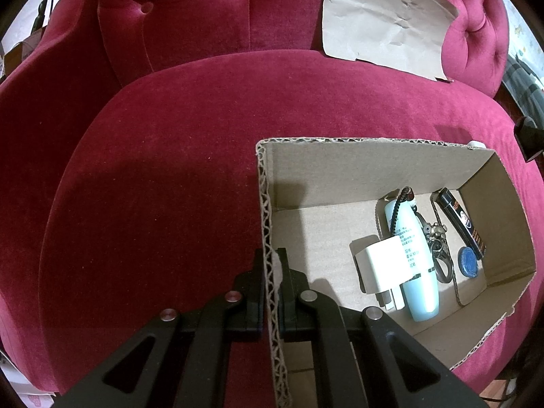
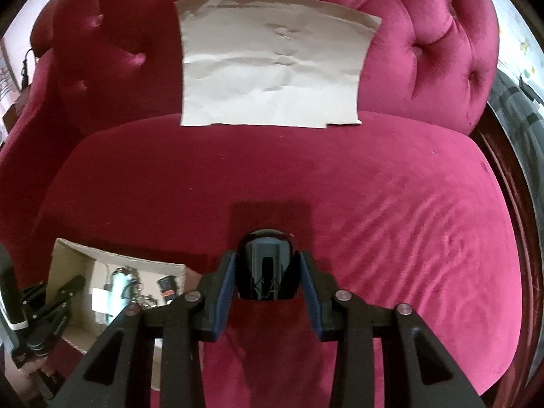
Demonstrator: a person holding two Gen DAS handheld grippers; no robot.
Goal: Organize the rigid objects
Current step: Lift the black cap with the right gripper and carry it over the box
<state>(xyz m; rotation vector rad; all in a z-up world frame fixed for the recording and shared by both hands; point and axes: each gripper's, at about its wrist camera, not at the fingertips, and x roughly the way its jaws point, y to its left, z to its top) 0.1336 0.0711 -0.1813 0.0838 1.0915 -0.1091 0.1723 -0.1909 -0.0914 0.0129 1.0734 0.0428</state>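
Over the sofa (image 2: 408, 204), both grippers grip.
Left gripper (image 1: 271, 265) pinches the box (image 1: 268, 204) wall; right gripper (image 2: 265, 272) clamps a black object (image 2: 265, 265).

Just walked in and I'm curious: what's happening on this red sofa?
A person is tidying small items into a cardboard box on the sofa. The left gripper is clamped on the box's wall. The right gripper holds a glossy black object above the cushion. A charger and bottle already lie inside.
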